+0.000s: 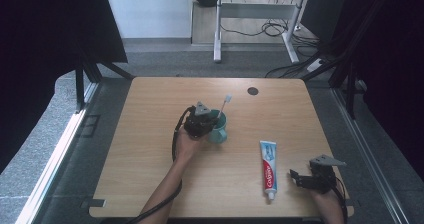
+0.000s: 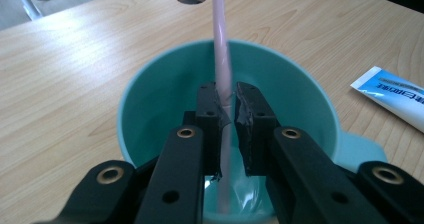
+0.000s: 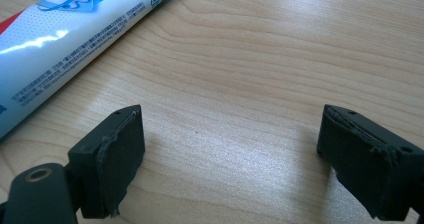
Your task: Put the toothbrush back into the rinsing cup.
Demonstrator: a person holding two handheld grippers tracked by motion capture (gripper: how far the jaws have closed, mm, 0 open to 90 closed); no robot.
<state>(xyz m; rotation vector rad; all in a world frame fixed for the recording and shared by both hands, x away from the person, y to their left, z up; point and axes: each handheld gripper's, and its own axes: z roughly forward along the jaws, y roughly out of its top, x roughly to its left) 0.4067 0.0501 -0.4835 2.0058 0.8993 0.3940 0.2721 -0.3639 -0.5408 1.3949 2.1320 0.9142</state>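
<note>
Slim pink toothbrush (image 2: 222, 59), round teal cup (image 2: 150, 89)

I'm at a recording station in an office or lab room. My wooden table (image 1: 150, 184) sits inside a frame of black struts (image 1: 80, 86) hung with dark curtains (image 1: 45, 39), and it has a round cable hole (image 1: 253, 91). Beyond it lie grey carpet (image 1: 165, 59), a white wall (image 1: 150, 14) and a white-legged desk (image 1: 218, 29) with loose cables (image 1: 272, 29) and a power strip (image 1: 315, 64) under it.
</note>
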